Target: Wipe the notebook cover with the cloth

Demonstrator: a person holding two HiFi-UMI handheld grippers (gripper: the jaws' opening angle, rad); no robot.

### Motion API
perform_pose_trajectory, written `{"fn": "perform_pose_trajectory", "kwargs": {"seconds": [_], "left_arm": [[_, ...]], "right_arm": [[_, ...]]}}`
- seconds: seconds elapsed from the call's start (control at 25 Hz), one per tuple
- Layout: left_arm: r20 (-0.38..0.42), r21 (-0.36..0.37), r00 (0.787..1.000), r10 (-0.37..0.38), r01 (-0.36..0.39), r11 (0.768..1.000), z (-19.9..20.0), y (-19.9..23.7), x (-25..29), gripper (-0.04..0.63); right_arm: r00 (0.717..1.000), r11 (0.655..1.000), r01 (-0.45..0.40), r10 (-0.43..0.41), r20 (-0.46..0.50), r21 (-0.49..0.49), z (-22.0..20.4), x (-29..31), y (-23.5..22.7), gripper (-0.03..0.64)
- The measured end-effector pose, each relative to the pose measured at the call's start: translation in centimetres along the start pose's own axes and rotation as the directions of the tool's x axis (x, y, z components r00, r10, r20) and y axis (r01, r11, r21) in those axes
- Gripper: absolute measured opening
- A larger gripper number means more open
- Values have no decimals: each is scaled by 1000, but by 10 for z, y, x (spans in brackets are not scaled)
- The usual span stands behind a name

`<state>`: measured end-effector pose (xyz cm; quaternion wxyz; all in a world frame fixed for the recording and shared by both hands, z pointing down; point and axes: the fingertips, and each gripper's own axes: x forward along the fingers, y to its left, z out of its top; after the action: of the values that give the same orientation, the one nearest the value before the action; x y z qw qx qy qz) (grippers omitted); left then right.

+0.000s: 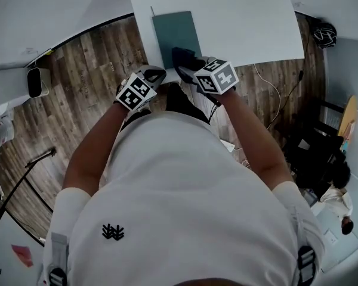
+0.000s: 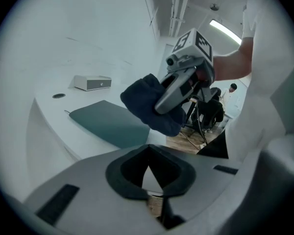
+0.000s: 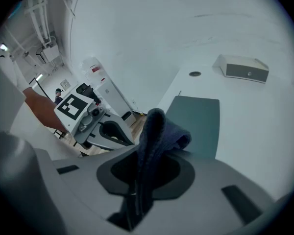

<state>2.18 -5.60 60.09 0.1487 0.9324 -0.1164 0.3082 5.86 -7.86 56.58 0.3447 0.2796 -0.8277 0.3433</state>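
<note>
Cloth (image 3: 154,131) is hanging clamped in right gripper (image 3: 137,192) fingers at the near end of the teal notebook (image 1: 176,34) lying on the counter (image 1: 244,22). Left gripper (image 2: 149,192) fingers are sitting closed, empty. Probably needs lowering flat, then sweeping lengthwise, left steadying the cover.

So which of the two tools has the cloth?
The right tool: its jaws are shut on the dark blue cloth, at the near end of the notebook. The left tool is shut with nothing in it.

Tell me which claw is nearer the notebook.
Right. The right claw holds the cloth over the notebook's near edge; the left claw sits off its near left corner.
</note>
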Motion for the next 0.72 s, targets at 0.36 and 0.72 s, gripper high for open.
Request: {"fn": "perform_pose_trajectory", "kwargs": {"seconds": [0.36,0.72], "left_arm": [[-42,-8,999,-4,4,1000,-9,14,22,8],[-51,-126,998,-44,37,991,-14,12,23,8]], "right_arm": [[985,989,-143,146,-95,30,5,46,-3,55],[979,985,-149,158,-126,84,-4,53,-22,55]]}}
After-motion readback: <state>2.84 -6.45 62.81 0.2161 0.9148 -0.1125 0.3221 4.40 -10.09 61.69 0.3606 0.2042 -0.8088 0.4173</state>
